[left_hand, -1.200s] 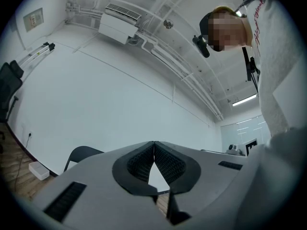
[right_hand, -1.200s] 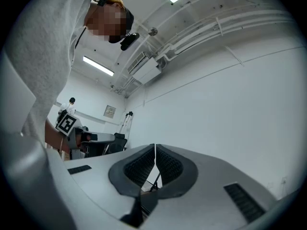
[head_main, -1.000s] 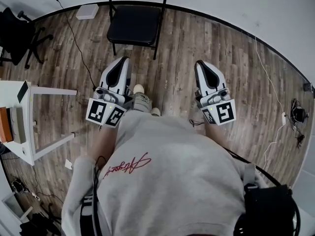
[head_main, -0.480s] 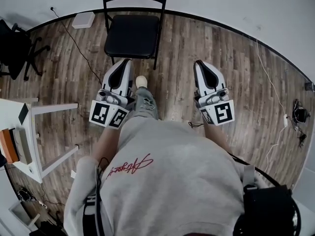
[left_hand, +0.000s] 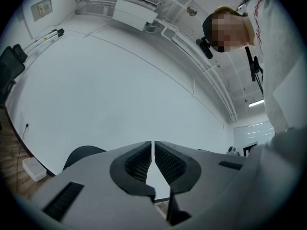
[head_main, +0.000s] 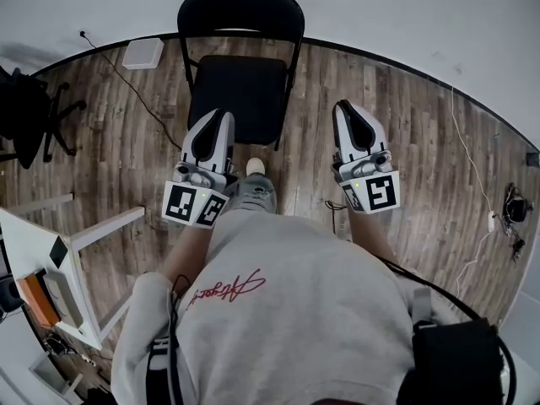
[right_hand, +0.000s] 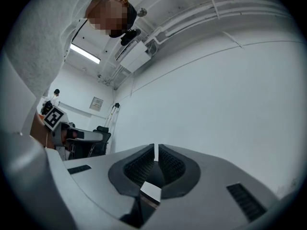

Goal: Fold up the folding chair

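1. The folding chair (head_main: 240, 99) stands fully open on the wooden floor (head_main: 405, 142), close to the far white wall. Its seat is flat and its backrest upright, directly ahead of the person.
2. Progress is judged as nil. No part of the chair is yet gripped, the seat has not been raised, and the frame has not been collapsed, so the whole fold remains to be done.
3. The left hand-held gripper (head_main: 219, 118) is clenched and empty. Its own view shows the jaws meeting with only wall beyond them and the chair's dark backrest (left_hand: 81, 155) low at the left. In the head view its tip lies over the seat's near-left corner; contact cannot be confirmed.
4. The right hand-held gripper (head_main: 346, 110) is likewise clenched on nothing and points at the wall, just right of the chair and apart from it.
5. The surroundings include a white counter (head_main: 34, 243) at near left, an office chair (head_main: 25, 108) at far left and a small white box (head_main: 142, 53) by the wall.
6. Compared with the earlier frames, the chair now appears larger and nearer, its seat reaching the gripper tips where bare floor formerly separated them. The counter has slid towards the near-left corner. Both grippers keep the same forward, parallel pose.
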Action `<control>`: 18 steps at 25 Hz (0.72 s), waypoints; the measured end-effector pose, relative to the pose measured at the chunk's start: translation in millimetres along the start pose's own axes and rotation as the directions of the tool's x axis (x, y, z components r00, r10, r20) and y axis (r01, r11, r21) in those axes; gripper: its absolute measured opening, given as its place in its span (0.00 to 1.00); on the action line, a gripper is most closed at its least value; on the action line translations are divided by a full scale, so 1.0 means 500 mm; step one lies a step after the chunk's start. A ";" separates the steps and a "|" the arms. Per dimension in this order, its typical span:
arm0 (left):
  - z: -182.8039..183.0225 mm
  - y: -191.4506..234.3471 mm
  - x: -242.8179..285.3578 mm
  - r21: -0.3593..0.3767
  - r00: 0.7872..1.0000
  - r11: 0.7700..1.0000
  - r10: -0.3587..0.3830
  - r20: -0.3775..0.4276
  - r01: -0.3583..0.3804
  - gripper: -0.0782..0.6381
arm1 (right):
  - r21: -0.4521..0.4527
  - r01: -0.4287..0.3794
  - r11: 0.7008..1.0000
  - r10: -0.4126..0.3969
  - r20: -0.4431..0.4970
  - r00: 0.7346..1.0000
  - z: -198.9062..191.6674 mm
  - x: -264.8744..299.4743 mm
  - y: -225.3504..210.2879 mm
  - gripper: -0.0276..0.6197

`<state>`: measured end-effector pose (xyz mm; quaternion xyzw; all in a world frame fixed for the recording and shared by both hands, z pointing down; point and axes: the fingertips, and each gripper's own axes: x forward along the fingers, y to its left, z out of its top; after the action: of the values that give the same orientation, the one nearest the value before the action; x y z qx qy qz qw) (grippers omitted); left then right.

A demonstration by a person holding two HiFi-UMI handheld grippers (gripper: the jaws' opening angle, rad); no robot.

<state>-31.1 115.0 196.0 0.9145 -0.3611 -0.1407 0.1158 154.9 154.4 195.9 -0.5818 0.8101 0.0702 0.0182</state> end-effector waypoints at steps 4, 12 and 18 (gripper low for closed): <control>-0.017 0.063 0.068 -0.056 0.999 0.998 -0.014 -0.034 0.012 0.14 | 0.013 -0.004 1.000 0.004 -0.056 0.998 -0.043 0.112 -0.029 0.08; -0.163 0.183 0.079 -0.198 0.970 0.956 0.183 -0.162 -0.214 0.42 | 0.098 0.007 0.995 0.014 -0.213 0.977 -0.189 0.209 -0.107 0.32; -0.409 0.334 -0.057 -0.433 0.827 0.706 0.453 -0.332 -0.561 0.54 | 0.113 0.020 0.993 0.024 -0.379 0.925 -0.397 0.268 -0.198 0.38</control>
<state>-86.1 38.6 444.2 0.7231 -0.5349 -0.1013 0.4251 215.4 -29.3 368.2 -0.5814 0.8017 -0.0903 -0.1056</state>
